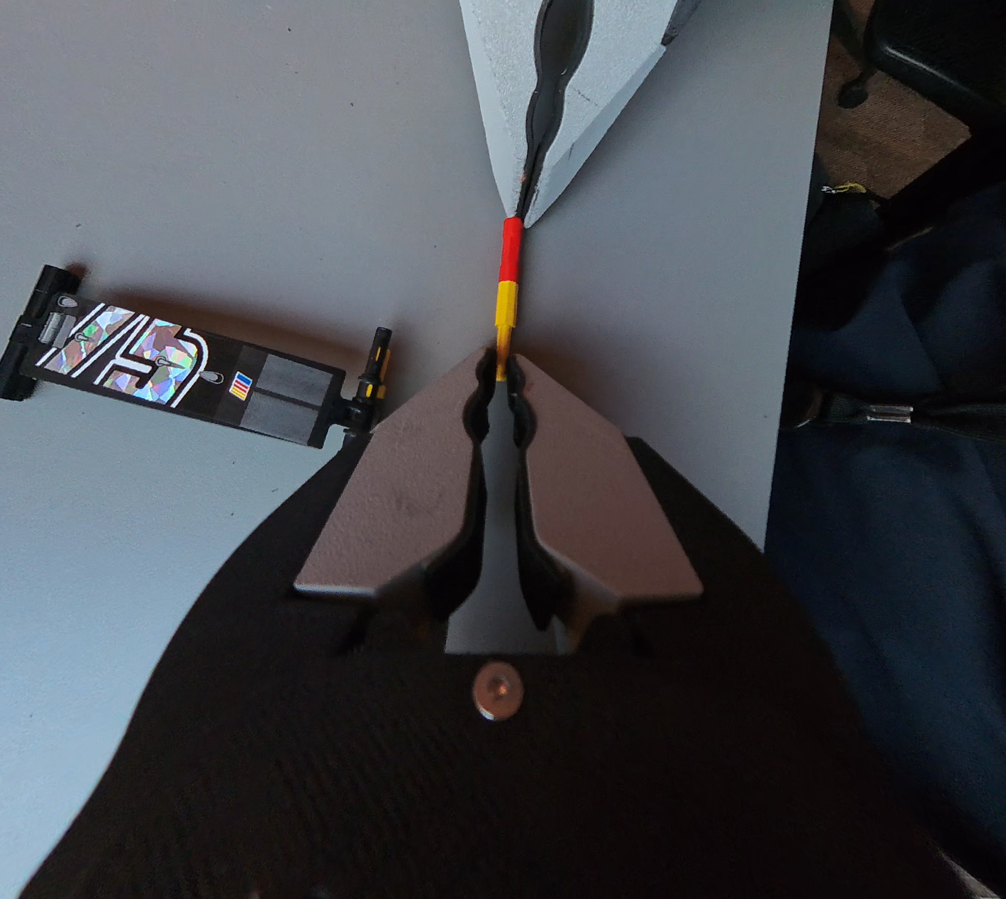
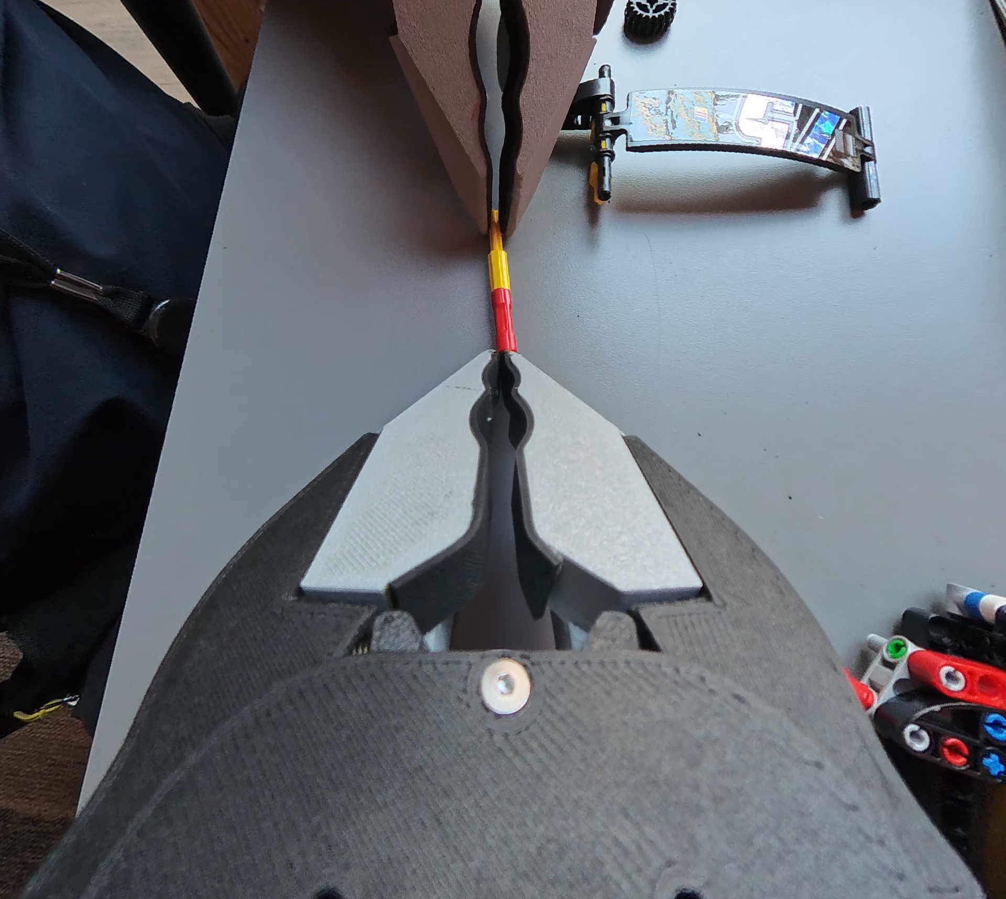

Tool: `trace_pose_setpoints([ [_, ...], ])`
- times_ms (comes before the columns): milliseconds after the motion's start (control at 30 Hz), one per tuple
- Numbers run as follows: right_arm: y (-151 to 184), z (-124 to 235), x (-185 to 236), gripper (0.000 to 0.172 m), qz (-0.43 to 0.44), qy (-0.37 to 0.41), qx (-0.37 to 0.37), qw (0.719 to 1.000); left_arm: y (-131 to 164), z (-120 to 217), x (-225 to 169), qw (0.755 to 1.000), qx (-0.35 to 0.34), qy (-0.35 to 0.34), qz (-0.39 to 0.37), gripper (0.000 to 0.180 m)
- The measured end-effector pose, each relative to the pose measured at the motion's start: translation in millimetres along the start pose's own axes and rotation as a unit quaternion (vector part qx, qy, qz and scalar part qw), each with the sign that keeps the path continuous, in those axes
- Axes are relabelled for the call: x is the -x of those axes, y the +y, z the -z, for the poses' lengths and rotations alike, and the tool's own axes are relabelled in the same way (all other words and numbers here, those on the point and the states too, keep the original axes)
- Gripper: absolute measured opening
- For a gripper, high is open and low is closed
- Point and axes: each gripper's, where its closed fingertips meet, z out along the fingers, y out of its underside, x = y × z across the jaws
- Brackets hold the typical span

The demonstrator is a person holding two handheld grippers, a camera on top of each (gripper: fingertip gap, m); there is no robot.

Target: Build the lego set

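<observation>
Grey table edge, dark chair on brown floor beyond.

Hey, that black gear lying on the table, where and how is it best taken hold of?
Probably grip the black gear across its toothed rim, coming straight down from above. It lies flat on the table with clear space around it, and opposite teeth should give the fingers purchase.

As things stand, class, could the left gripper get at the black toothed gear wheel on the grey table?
Probably not at once: the left gripper is shut on the yellow-and-red rod, whose red end the right gripper pinches. The gear wheel lies apart, unobstructed.
</observation>
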Motion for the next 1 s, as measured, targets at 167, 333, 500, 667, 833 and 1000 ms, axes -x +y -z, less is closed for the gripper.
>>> trace_pose_setpoints([
  [167, 0, 0, 0, 0.0, 0.003, 0.005, 0.003, 1.0, -1, -1, 0, 1.0, -0.002, -0.007, -0.002, 0.0],
  [333, -1, 0, 0, 0.0, -0.001, 0.009, 0.008, 1.0, -2, -2, 0, 1.0, -0.001, -0.018, 0.001, 0.0],
  [500, -2, -1, -1, 0.0, 0.0, 0.012, 0.013, 1.0, -4, -4, 0, 1.0, -0.008, -0.014, -0.001, 0.0],
  [667, -2, -2, 0, 0.0, 0.01, 0.003, 0.016, 1.0, -6, -5, 0, 1.0, -0.001, -0.005, -0.013, 0.0],
  [833, -3, -2, -1, 0.0, -0.015, -0.026, -0.003, 1.0, -5, -3, -4, 0.999, -0.01, 0.039, 0.012, 0.002],
  [1000, -3, -2, 1, 0.0, -0.006, -0.028, -0.004, 1.0, 6, 14, -4, 0.995, 0.017, 0.012, -0.096, 0.008],
])
